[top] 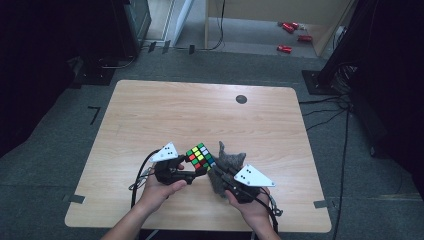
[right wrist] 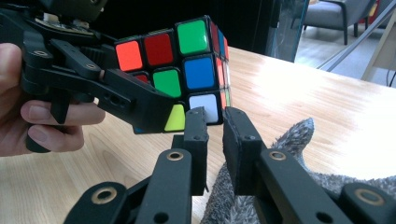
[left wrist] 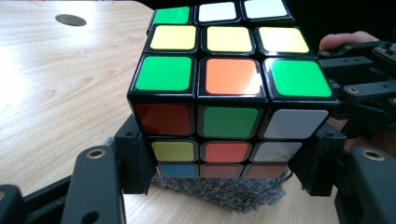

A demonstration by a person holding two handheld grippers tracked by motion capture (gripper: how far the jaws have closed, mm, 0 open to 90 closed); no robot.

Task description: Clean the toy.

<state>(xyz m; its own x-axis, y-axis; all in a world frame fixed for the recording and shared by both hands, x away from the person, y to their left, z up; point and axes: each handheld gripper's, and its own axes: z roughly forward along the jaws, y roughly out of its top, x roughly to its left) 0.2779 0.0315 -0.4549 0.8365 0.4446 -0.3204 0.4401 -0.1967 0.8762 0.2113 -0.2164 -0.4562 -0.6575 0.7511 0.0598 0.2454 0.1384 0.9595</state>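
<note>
1. The left tool (top: 199, 172) grips the puzzle cube (top: 201, 156) by two opposite sides, holding it just above the bench (top: 150, 115).
2. The right tool (top: 216, 174) is clenched on a grey cloth (top: 229, 162), its jaws pinching a fold just below the cube.
3. The cloth lies on the bench under and right of the cube, in the person's near middle.

Looks like a lab or test room: lone wooden bench (top: 150, 115) on grey carpet (top: 50, 165), tape marks (top: 94, 114) on the floor, cables (top: 345, 145) trailing, dark equipment racks (top: 127, 25) around.
</note>
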